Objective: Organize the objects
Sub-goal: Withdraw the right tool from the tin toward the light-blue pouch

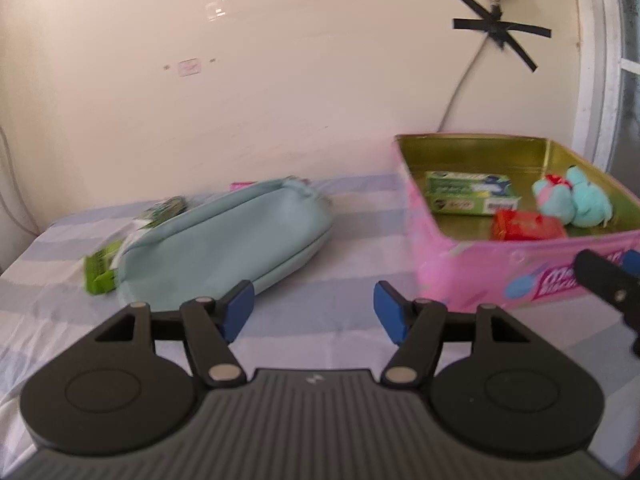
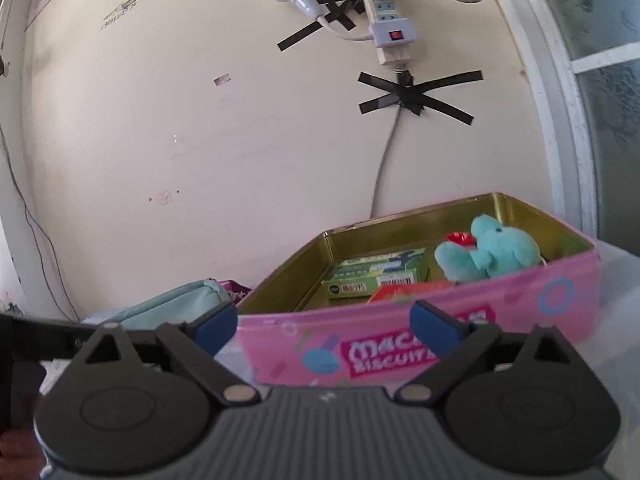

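An open pink biscuit tin (image 1: 500, 264), right of centre in the left wrist view, already holds a green carton (image 1: 472, 196), a red packet (image 1: 528, 226) and a teal plush toy (image 1: 572, 200). Left of it on the striped cloth, a pale blue pouch (image 1: 224, 240) and green packets (image 1: 102, 268) appear still to be sorted. The left hand-held gripper (image 1: 314, 312) and the right hand-held gripper (image 2: 324, 322) are both released, grasping nothing.

Each claw (image 1: 314, 312) (image 2: 325, 326) is black with blue fingertip pads, silver pivot pins, round housings and a ribbed grey body.
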{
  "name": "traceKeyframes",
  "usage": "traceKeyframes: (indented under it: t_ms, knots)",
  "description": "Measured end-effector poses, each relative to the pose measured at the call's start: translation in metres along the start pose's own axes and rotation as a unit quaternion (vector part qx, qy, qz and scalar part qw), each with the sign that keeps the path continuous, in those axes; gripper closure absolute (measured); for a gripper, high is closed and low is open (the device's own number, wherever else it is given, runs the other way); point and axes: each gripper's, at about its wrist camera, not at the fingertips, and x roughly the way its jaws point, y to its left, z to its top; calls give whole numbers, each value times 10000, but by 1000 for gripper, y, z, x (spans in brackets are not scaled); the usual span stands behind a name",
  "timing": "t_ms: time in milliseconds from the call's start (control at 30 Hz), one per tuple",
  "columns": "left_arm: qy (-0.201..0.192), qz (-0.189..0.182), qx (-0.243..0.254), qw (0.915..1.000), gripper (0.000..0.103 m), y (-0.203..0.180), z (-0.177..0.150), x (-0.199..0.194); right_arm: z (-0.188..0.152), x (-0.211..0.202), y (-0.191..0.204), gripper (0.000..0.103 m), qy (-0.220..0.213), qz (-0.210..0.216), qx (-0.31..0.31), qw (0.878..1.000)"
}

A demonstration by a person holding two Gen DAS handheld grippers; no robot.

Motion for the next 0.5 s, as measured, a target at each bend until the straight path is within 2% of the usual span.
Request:
traceKeyframes:
  t_ms: [67, 233, 500]
  knots:
    - [-28, 130, 38, 9999, 33, 7, -8, -2, -8, -3, 6, 0, -8, -11, -21, 10000]
    - [-26, 374, 41, 9993, 32, 27, -24, -7, -22, 1, 28, 0, 334, 176, -305, 9988]
    - [15, 865, -81, 9962, 30, 70, -44, -4, -35, 9, 62, 0, 555, 461, -650, 9953]
